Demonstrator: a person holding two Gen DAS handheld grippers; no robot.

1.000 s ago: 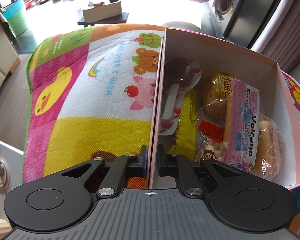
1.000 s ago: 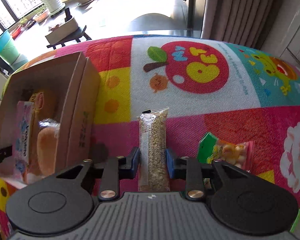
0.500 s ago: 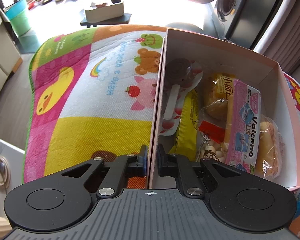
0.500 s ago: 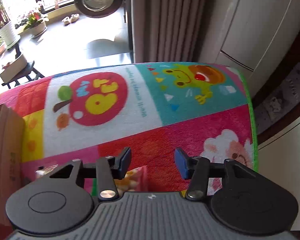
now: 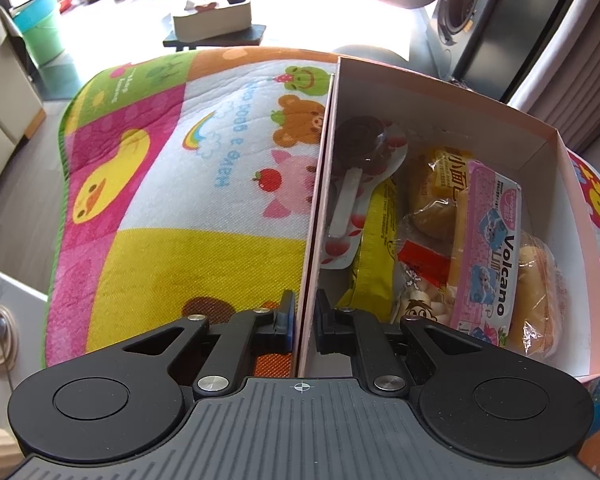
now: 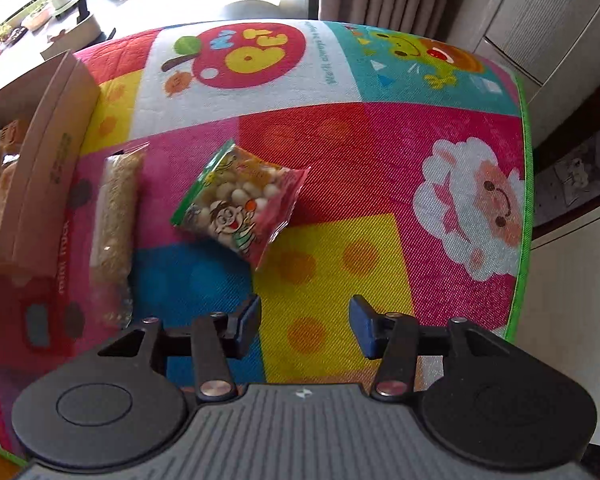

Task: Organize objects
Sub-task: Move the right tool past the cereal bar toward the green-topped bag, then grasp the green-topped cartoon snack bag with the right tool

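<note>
Since the frame half a second ago, our right gripper [image 6: 304,328] has swung back over the mat [image 6: 380,152]: the snack bag [image 6: 240,204] and the grain bar [image 6: 114,220] are in full view again, where before only a corner of the bag showed behind the fingers. Our left gripper [image 5: 302,318] has not shifted.

Right gripper state: fingers spread wide, holding nothing, over the yellow patch at lower centre of the frame. The snack bag lies flat on the mat above and left of the fingers, clear of them. The grain bar lies at left, just beside the outer wall of the box [image 6: 52,168].

Left gripper state: fingers pressed together on the left wall of the box [image 5: 314,220], one finger outside and one inside. The box sits on the mat and fills the right half of the left wrist view. It contains a pink Volcano pack [image 5: 488,248], wrapped buns [image 5: 536,300] and a yellow pouch [image 5: 374,248].
</note>
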